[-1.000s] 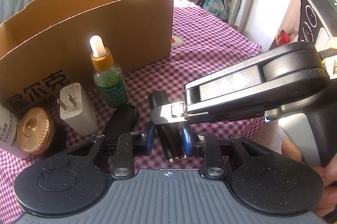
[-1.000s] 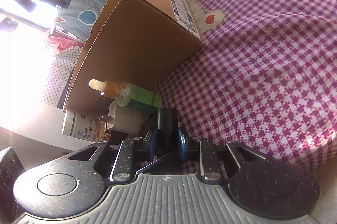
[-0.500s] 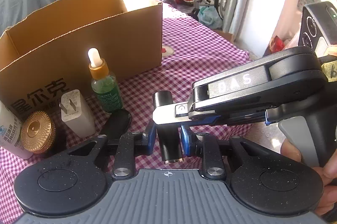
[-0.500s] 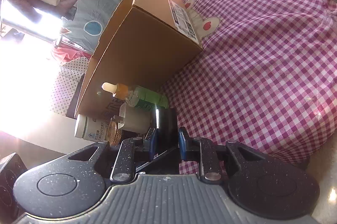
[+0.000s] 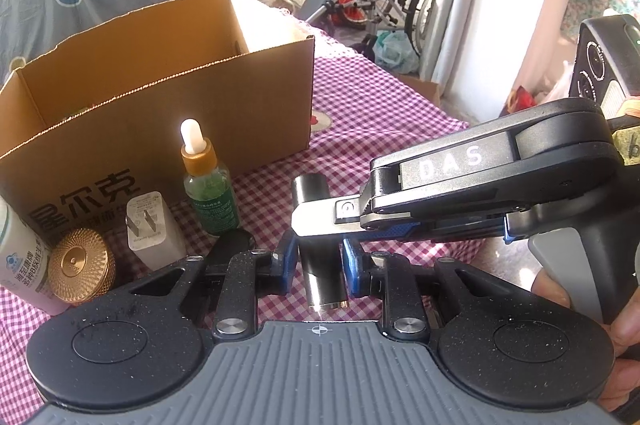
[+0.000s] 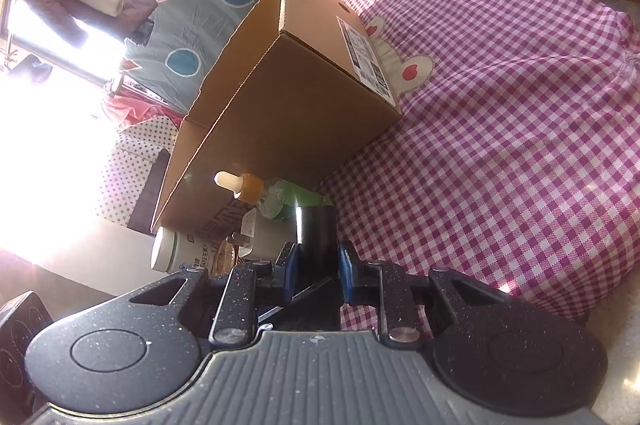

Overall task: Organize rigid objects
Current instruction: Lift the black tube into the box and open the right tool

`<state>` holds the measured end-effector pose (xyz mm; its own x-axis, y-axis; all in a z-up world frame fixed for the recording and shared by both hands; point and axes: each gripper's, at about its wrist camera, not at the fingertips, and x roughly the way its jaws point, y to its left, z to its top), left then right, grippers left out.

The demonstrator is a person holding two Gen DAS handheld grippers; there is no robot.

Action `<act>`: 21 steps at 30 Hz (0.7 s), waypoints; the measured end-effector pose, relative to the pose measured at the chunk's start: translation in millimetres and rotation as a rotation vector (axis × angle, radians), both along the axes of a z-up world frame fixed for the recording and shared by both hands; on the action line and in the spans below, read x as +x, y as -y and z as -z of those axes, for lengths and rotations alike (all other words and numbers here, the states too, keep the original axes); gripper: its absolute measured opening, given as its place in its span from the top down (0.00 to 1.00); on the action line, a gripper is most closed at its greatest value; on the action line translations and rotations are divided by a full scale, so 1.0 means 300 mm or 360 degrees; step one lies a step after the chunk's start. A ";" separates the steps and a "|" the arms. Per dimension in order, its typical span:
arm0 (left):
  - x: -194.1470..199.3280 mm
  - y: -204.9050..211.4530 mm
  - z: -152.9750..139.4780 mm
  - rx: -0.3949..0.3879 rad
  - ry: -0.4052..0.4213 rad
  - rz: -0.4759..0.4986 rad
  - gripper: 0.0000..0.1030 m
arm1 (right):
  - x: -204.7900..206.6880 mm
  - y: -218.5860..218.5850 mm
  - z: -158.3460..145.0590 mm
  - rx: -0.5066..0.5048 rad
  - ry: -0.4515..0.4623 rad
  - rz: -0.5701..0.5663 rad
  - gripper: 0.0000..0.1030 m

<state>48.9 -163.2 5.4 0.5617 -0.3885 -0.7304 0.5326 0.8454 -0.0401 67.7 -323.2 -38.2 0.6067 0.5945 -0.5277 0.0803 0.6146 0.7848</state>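
Both of my hand-held grippers are clenched on the same black tube [image 5: 320, 265]. Left hand-held gripper [image 5: 318, 261] has its blue pads on the tube's lower half, near the shiny gold-rimmed end at 6 o'clock. Right hand-held gripper [image 6: 318, 267] comes in from 3 o'clock in the left view, its silver fingertip [image 5: 320, 223] across the tube's upper part. Tube's long axis runs 12 to 6 in both wrist views, roughly along each gripper's pointing line, and it looks lifted off the checked cloth [image 5: 380, 113], though contact underneath is hidden. Box [image 5: 168, 105] sits open at 11 o'clock from the tube, well beyond it. Dropper bottle [image 5: 208, 181], charger [image 5: 150, 229] and gold lid [image 5: 82, 265] stand between, at 9 to 10 o'clock. My guess: one gripper should let go, then the tube goes up and over that row into the box. Neither hand is clearly nearer the box.
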 end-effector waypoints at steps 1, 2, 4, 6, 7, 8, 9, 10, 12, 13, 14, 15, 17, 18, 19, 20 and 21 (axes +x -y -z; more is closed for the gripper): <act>-0.001 -0.001 -0.009 -0.0006 0.0010 0.0001 0.77 | 0.000 -0.004 -0.016 -0.0014 0.0020 0.0003 0.76; -0.004 -0.004 -0.021 -0.0020 0.0032 0.0002 0.77 | -0.002 -0.007 -0.033 -0.0027 0.0039 0.0006 0.76; -0.012 -0.011 -0.053 -0.0038 0.0071 0.0001 0.77 | -0.005 -0.015 -0.078 -0.0052 0.0090 0.0009 0.76; -0.021 -0.023 -0.094 -0.0061 0.0134 -0.0002 0.77 | -0.006 -0.026 -0.132 -0.0079 0.0155 0.0004 0.76; -0.025 -0.031 -0.116 -0.0076 0.0166 -0.0009 0.77 | -0.005 -0.033 -0.159 -0.0093 0.0189 0.0000 0.76; -0.027 -0.038 -0.134 -0.0087 0.0191 -0.0017 0.77 | -0.002 -0.040 -0.186 -0.0105 0.0220 -0.0004 0.76; -0.029 -0.051 -0.163 -0.0104 0.0229 -0.0034 0.77 | 0.002 -0.049 -0.217 -0.0119 0.0258 -0.0012 0.76; -0.028 -0.061 -0.183 -0.0114 0.0260 -0.0050 0.77 | 0.010 -0.063 -0.251 -0.0135 0.0302 -0.0025 0.76; -0.021 -0.087 -0.226 -0.0131 0.0313 -0.0096 0.77 | 0.033 -0.090 -0.305 -0.0160 0.0373 -0.0054 0.76; -0.015 -0.101 -0.244 -0.0137 0.0330 -0.0121 0.77 | 0.049 -0.110 -0.335 -0.0176 0.0412 -0.0080 0.76; -0.007 -0.116 -0.262 -0.0145 0.0341 -0.0148 0.77 | 0.068 -0.130 -0.360 -0.0186 0.0441 -0.0104 0.76; 0.008 -0.139 -0.283 -0.0161 0.0353 -0.0187 0.77 | 0.088 -0.152 -0.385 -0.0194 0.0466 -0.0131 0.76; 0.038 -0.179 -0.318 -0.0173 0.0370 -0.0253 0.77 | 0.138 -0.201 -0.426 -0.0209 0.0518 -0.0192 0.76; 0.059 -0.198 -0.332 -0.0175 0.0369 -0.0284 0.77 | 0.167 -0.225 -0.442 -0.0212 0.0530 -0.0222 0.76; 0.078 -0.215 -0.343 -0.0178 0.0364 -0.0318 0.77 | 0.198 -0.250 -0.457 -0.0219 0.0538 -0.0254 0.76; 0.101 -0.235 -0.357 -0.0176 0.0355 -0.0361 0.77 | 0.243 -0.282 -0.473 -0.0223 0.0543 -0.0302 0.76; 0.129 -0.250 -0.364 -0.0170 0.0347 -0.0396 0.77 | 0.286 -0.310 -0.484 -0.0215 0.0533 -0.0343 0.76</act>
